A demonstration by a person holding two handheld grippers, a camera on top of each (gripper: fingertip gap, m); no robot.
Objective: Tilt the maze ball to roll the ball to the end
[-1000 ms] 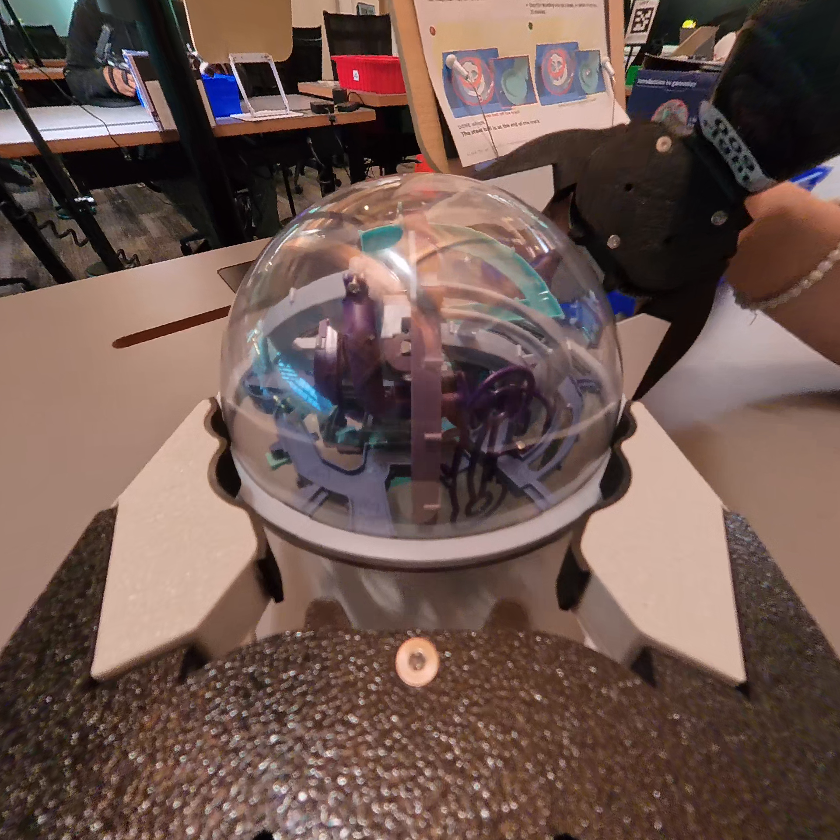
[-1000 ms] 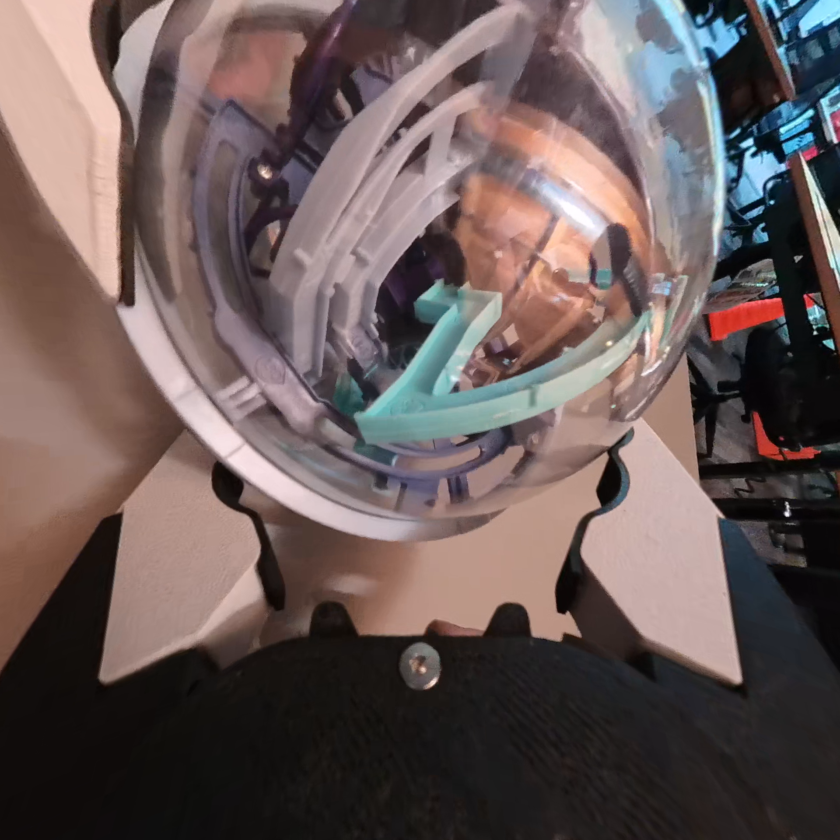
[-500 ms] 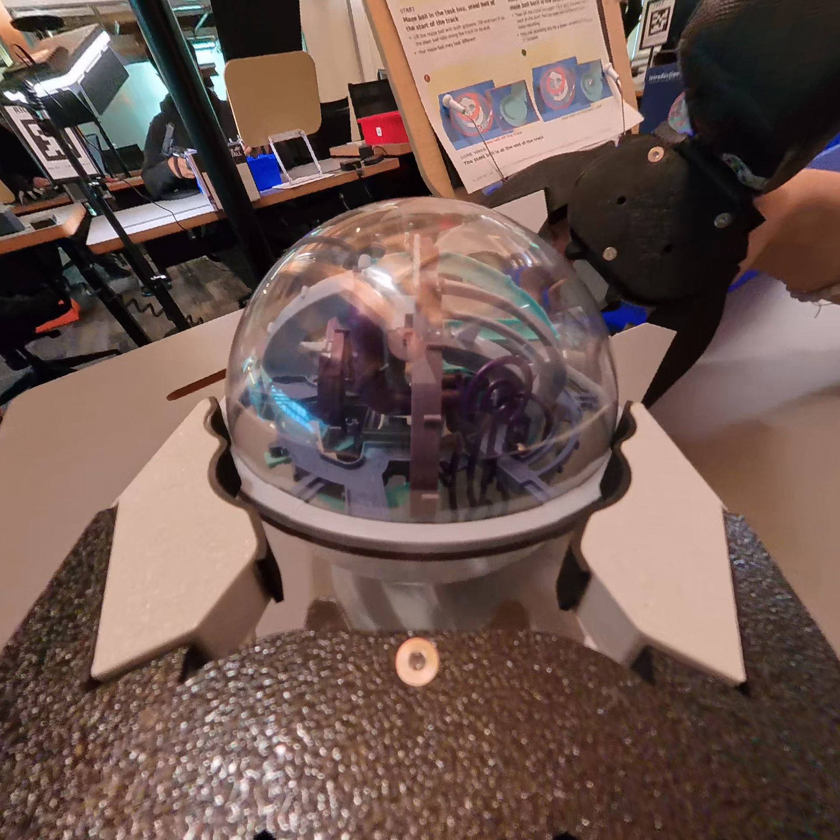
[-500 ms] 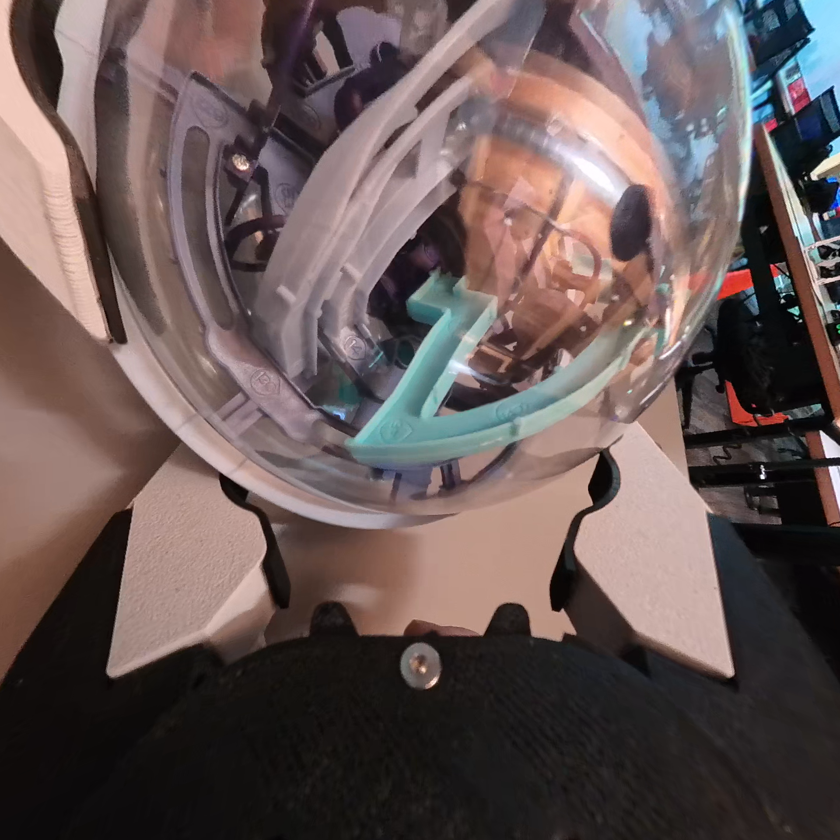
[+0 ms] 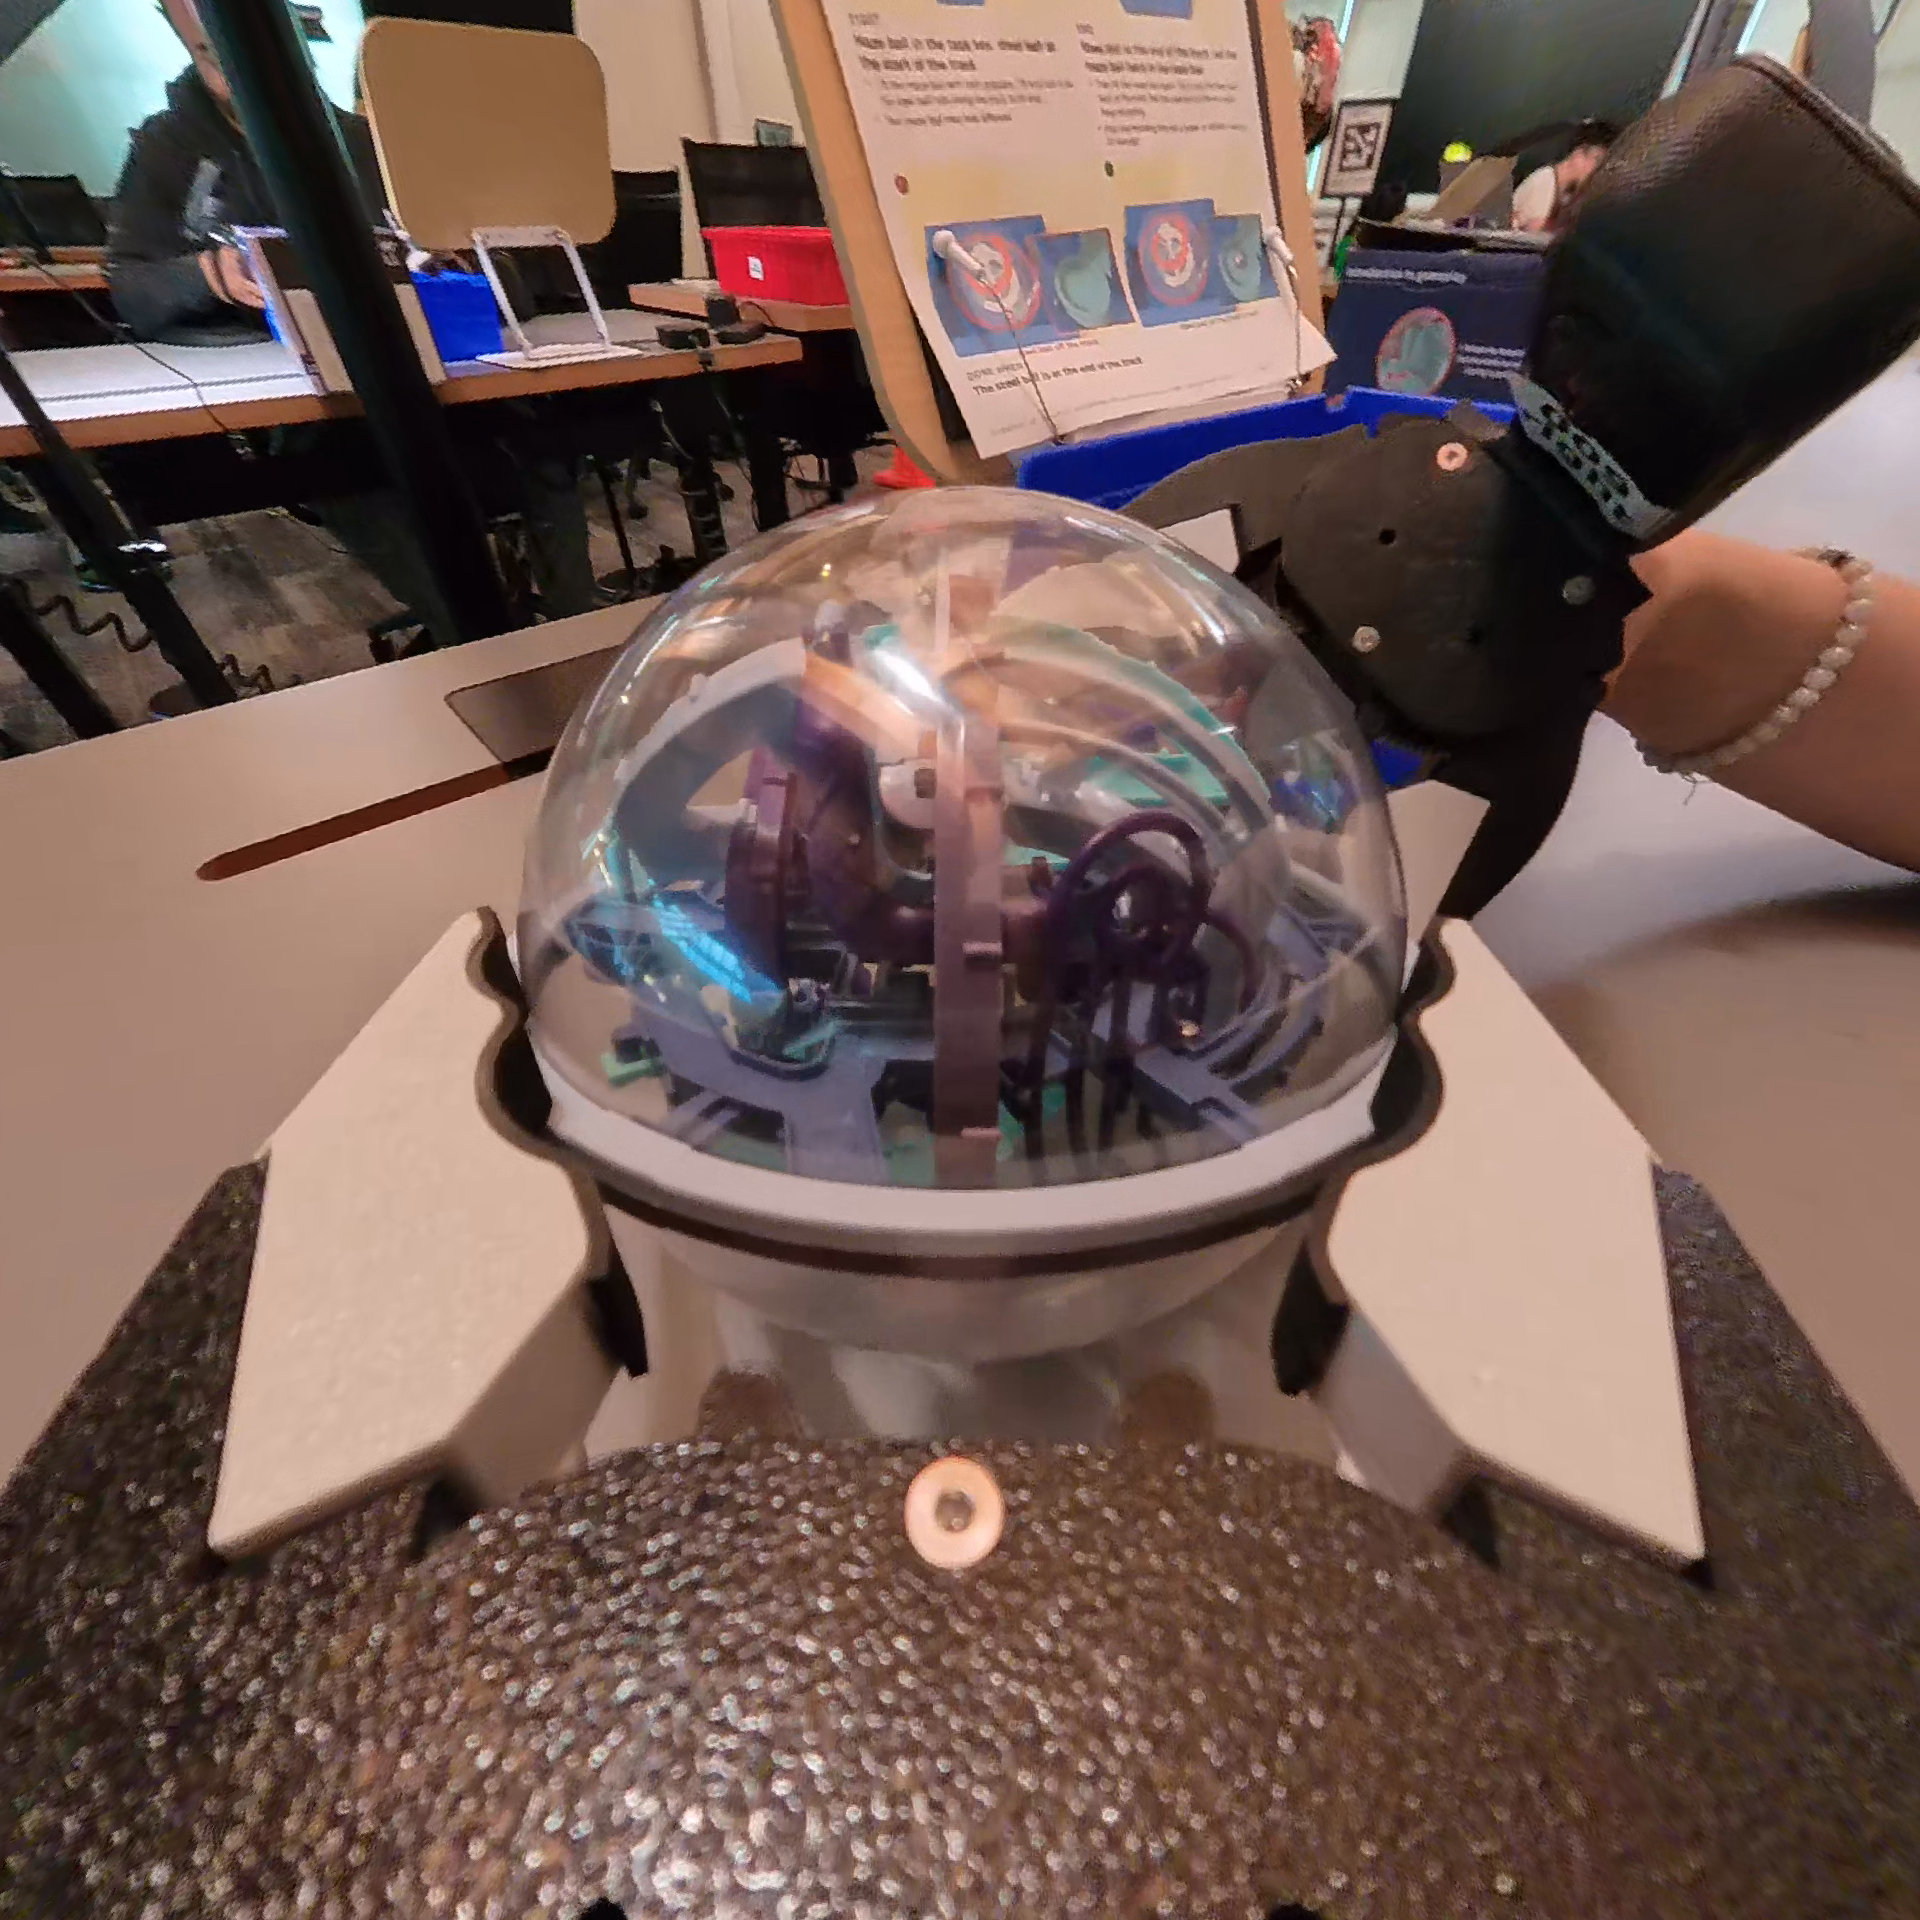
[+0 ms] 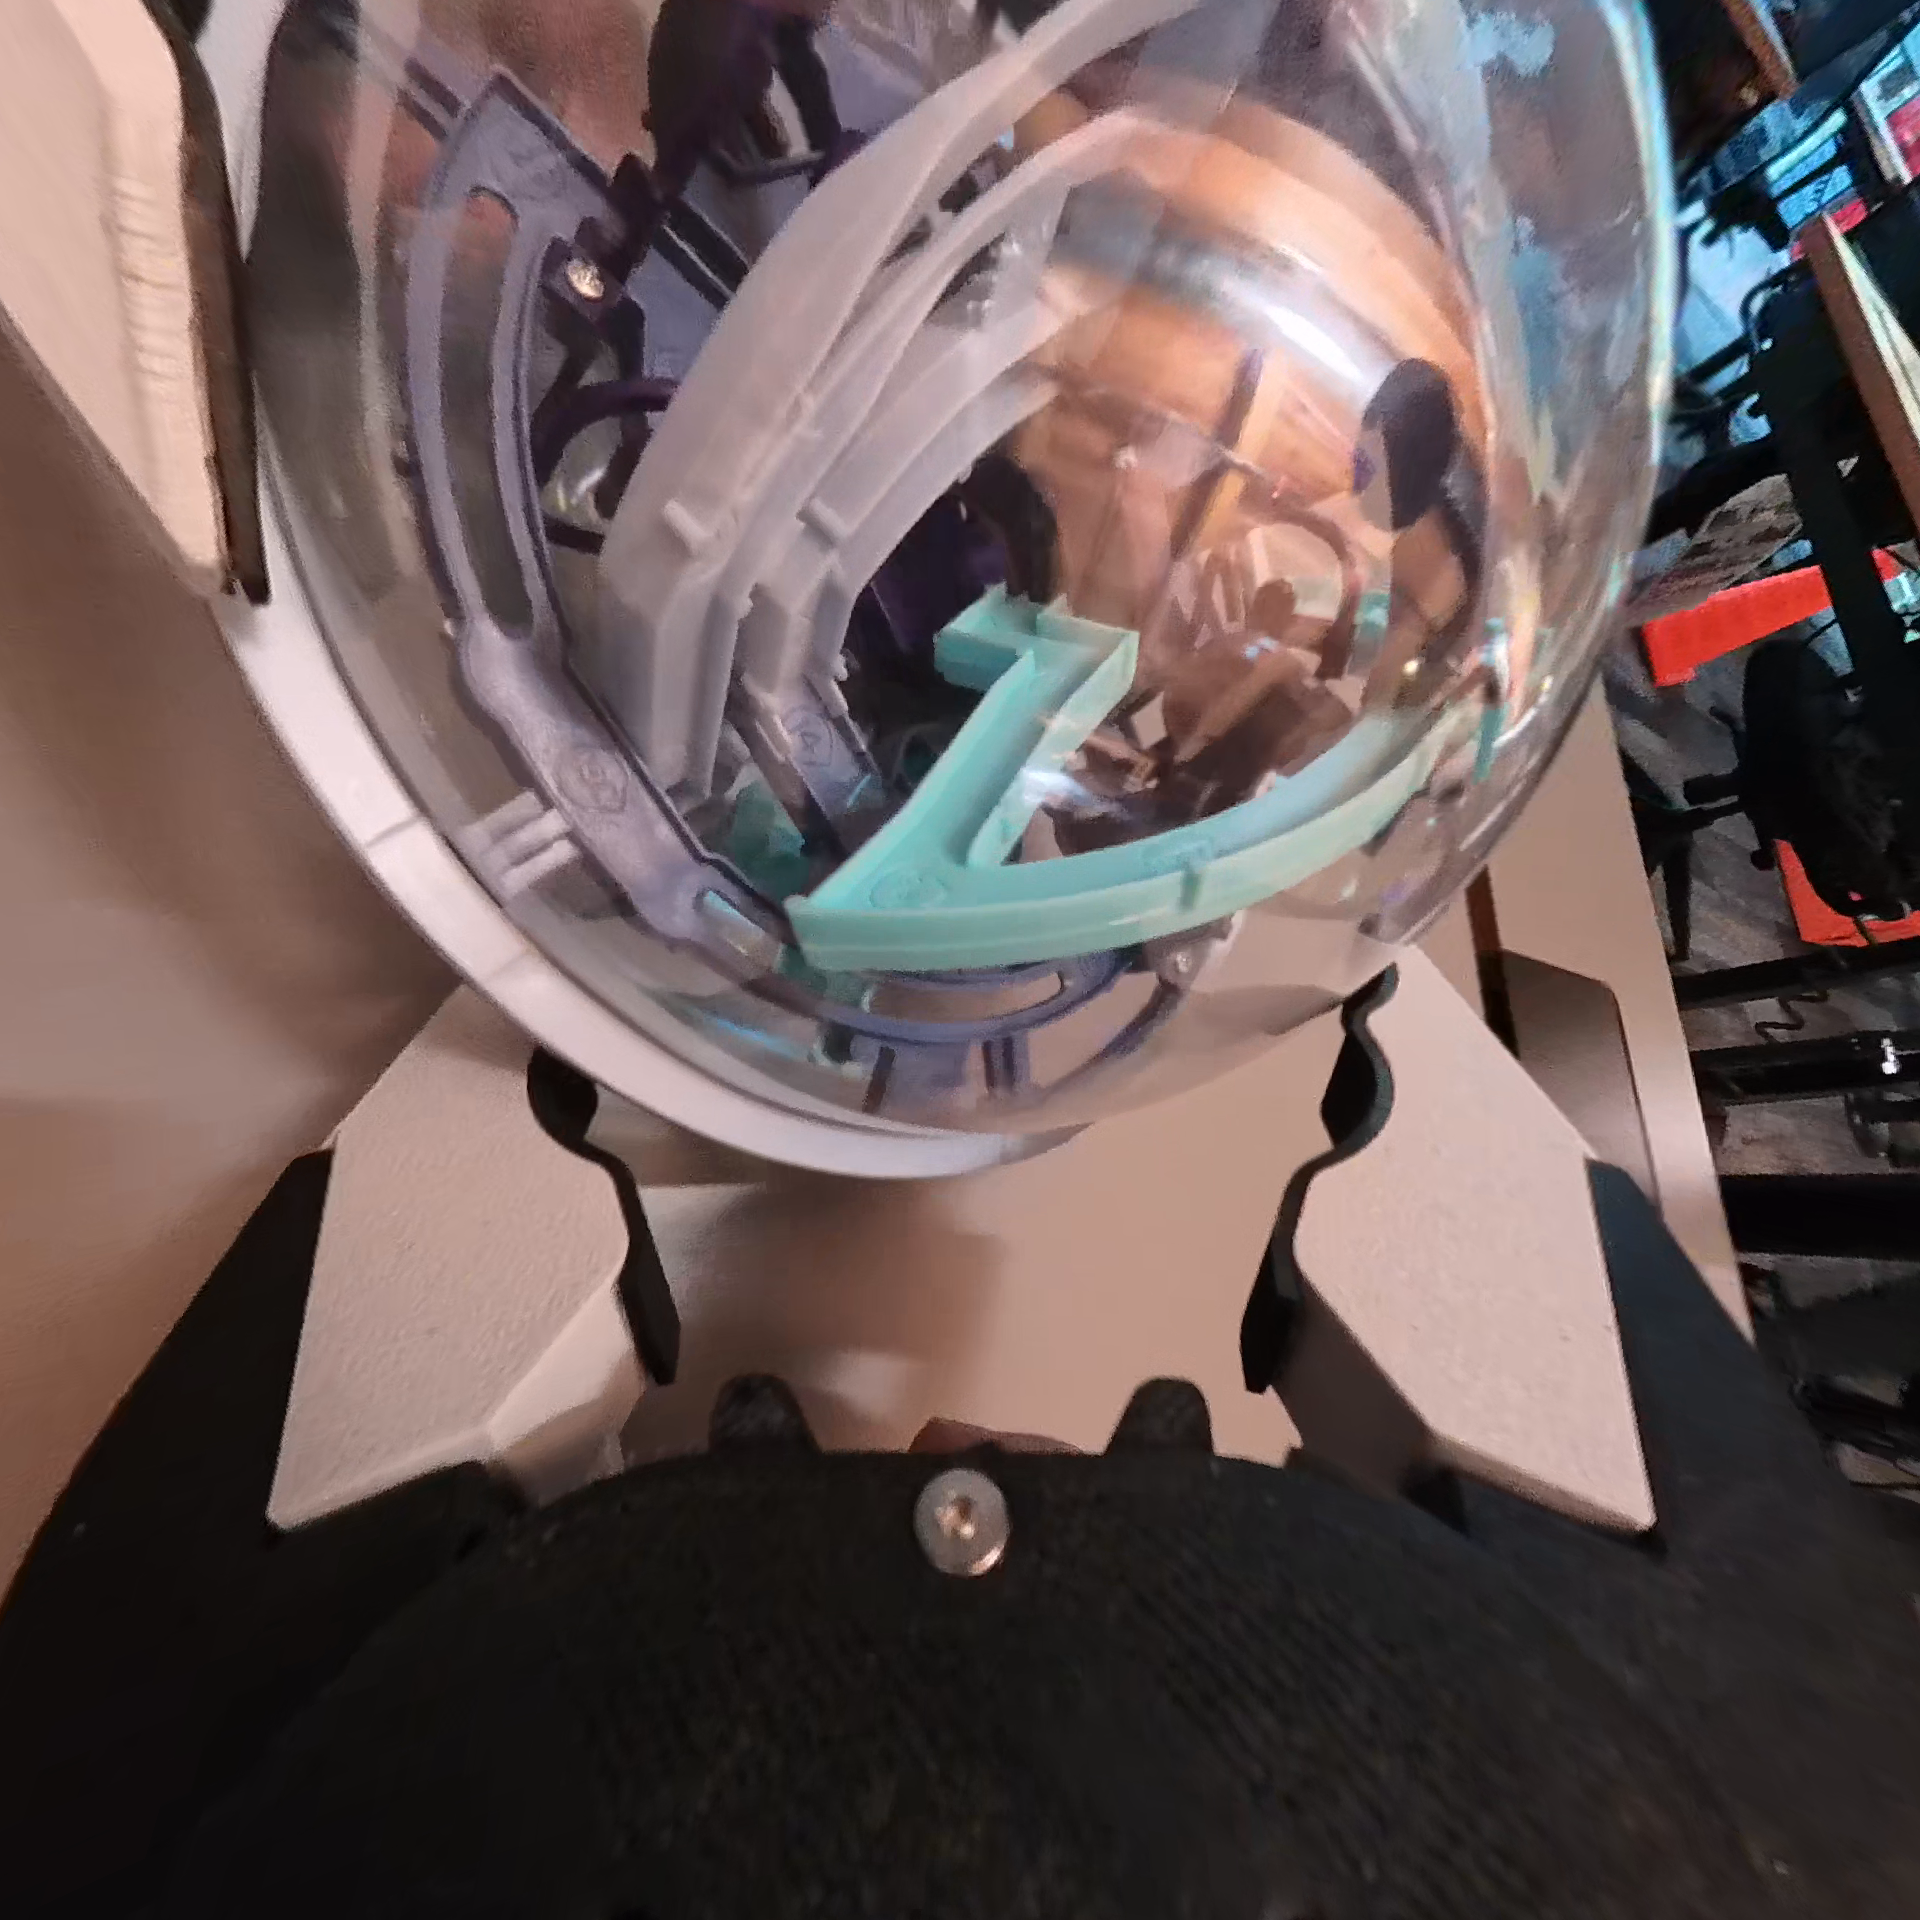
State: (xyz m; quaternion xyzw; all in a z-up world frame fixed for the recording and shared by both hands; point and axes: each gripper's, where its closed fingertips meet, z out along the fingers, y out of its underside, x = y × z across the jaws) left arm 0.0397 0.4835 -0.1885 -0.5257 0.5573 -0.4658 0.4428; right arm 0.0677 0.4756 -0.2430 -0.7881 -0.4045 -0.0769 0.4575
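Observation:
The maze ball [image 5: 956, 883] is a clear dome with a white band over purple, grey and teal tracks. My left gripper [image 5: 961, 997] is shut on it, with both dark pads pressed on the white band at its sides, and holds it above the table. My right gripper [image 6: 956, 1049] is open. Its fingertips [image 6: 566, 1091] straddle the lower part of the dome [image 6: 935, 520] from the far right side. The right gripper's black body [image 5: 1455, 613] shows behind the ball in the left wrist view. I cannot pick out the small steel ball.
The beige table [image 5: 208, 987] has a dark slot [image 5: 353, 821]. An instruction board [image 5: 1039, 208] and a blue bin [image 5: 1195, 457] stand behind the ball. A forearm with a bracelet [image 5: 1766, 707] holds the right gripper. Desks and a seated person [image 5: 187, 208] are at the back left.
My right gripper's jaws have narrowed around the dome. The ball has turned a little in the right wrist view. My left gripper has kept its grip and tipped slightly.

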